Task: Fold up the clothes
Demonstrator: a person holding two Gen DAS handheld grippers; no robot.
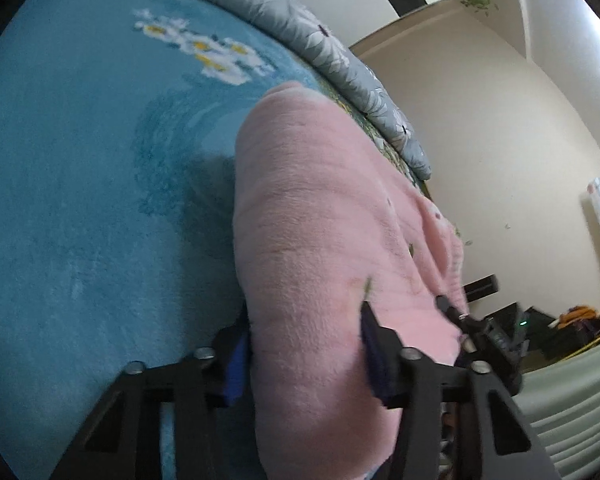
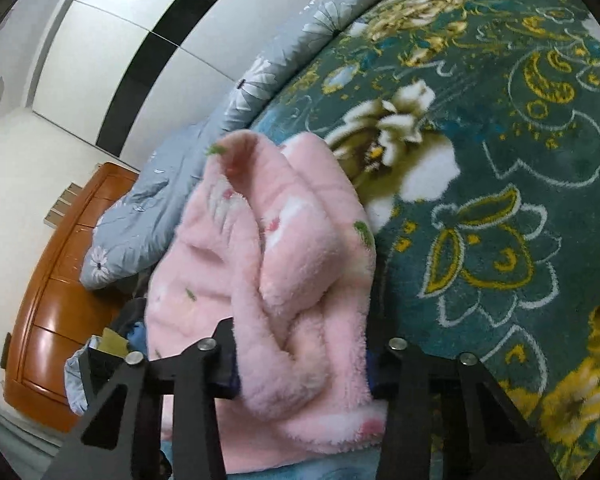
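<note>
A pink fleece garment is held up over a bed. In the left wrist view my left gripper is shut on a thick fold of it, which fills the gap between the blue-padded fingers and stretches away taut. My right gripper's black fingers show at the garment's far right edge. In the right wrist view my right gripper is shut on a bunched part of the pink garment, which has small flower prints and hangs in folds in front of the camera.
A teal plush blanket with white daisies and a dark green floral blanket cover the bed. A grey flowered quilt lies along the bed's far edge. A wooden dresser and a white wall stand beyond.
</note>
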